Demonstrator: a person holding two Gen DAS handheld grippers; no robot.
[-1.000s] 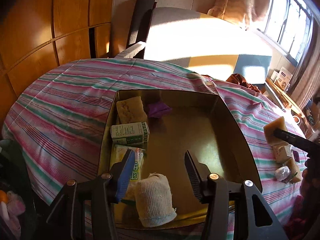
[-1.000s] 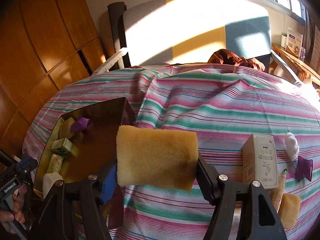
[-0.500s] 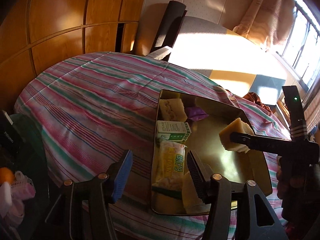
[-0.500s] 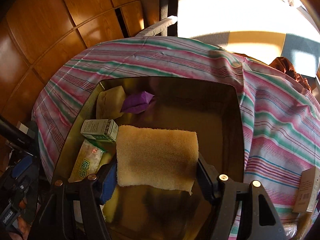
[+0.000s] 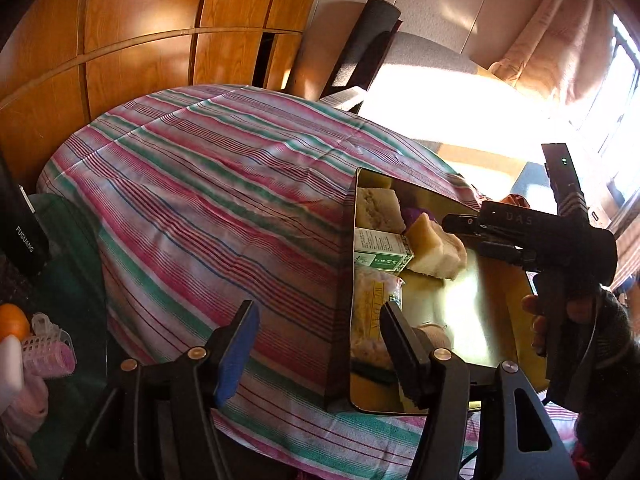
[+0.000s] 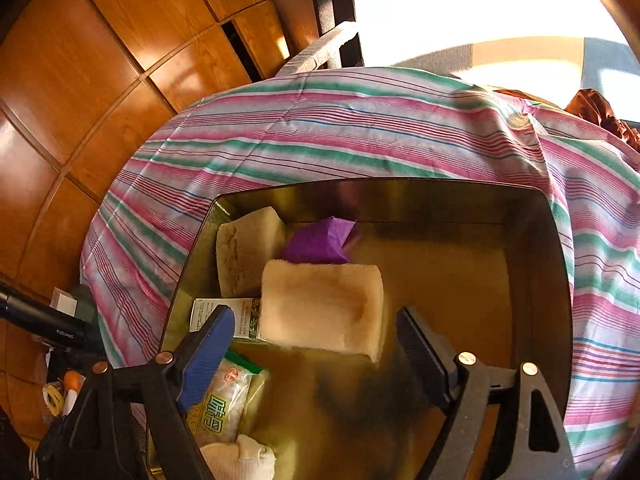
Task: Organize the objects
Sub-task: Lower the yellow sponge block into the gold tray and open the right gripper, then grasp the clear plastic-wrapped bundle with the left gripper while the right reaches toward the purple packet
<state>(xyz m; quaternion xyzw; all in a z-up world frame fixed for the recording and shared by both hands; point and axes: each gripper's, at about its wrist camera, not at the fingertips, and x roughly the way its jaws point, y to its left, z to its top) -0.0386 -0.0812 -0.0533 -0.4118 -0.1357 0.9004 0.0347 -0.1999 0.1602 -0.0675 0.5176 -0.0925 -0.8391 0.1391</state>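
The right tongs (image 6: 312,344), jaws just opened wide, straddle a porous yellow sponge (image 6: 324,308) without touching it; it lies in the shiny metal tray (image 6: 532,248), against a green-white carton (image 6: 224,314) and purple pouch (image 6: 318,242). The left tongs (image 5: 320,344) hang half open and empty over the striped tablecloth (image 5: 208,200); wood panelling (image 5: 140,32) stands behind.

Your left wrist camera looks down at a slant from beside the tray's (image 5: 353,240) left edge, taking in the striped cloth (image 5: 208,200) and wooden wall. Your right wrist camera sits close above the tray (image 6: 556,240), looking steeply into it. Both views share the tray, its sponge (image 5: 434,250) (image 6: 324,310) and green box (image 5: 380,254) (image 6: 224,316).
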